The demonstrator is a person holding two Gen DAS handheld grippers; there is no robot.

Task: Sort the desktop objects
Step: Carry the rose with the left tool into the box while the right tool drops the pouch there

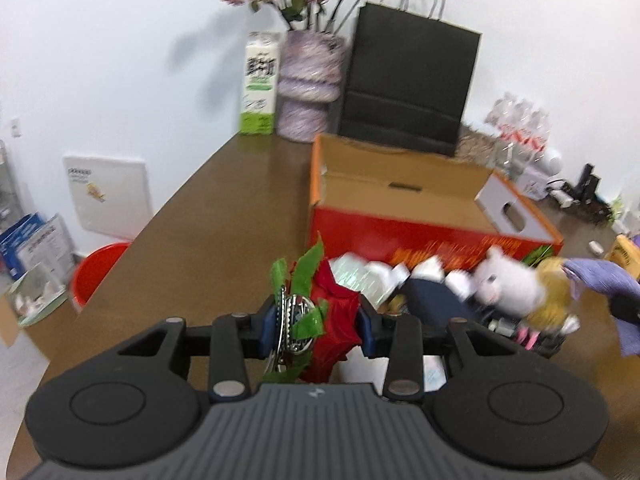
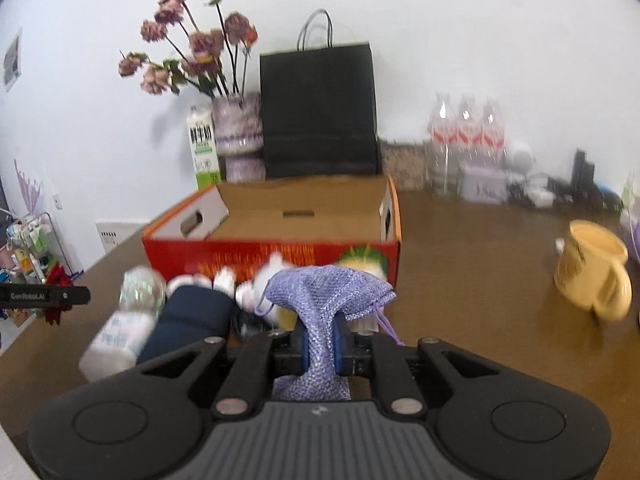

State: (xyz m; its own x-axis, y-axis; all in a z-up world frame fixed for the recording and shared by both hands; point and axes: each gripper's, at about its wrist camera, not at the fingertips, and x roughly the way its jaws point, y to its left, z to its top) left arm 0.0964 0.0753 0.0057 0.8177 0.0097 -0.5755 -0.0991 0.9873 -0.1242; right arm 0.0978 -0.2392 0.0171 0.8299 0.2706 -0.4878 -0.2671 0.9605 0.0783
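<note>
My left gripper (image 1: 319,330) is shut on a red fabric flower (image 1: 334,308) with green leaves and a silvery ring-shaped piece, held above the brown table (image 1: 224,208). My right gripper (image 2: 320,346) is shut on a lilac mesh drawstring pouch (image 2: 328,292), lifted off the table. That pouch (image 1: 600,280) also shows at the right edge of the left wrist view. Below lies a pile: a white plush toy (image 1: 506,280), a dark navy pouch (image 2: 192,320), a white bottle (image 2: 116,340). An open red cardboard box (image 2: 280,256) stands behind the pile.
A black paper bag (image 2: 318,112), a vase of dried flowers (image 2: 240,136) and a milk carton (image 2: 204,148) line the wall behind the box. A yellow mug (image 2: 592,272) stands on the right. Water bottles (image 2: 464,136) stand at the back right. A red bucket (image 1: 100,272) sits beyond the table's left edge.
</note>
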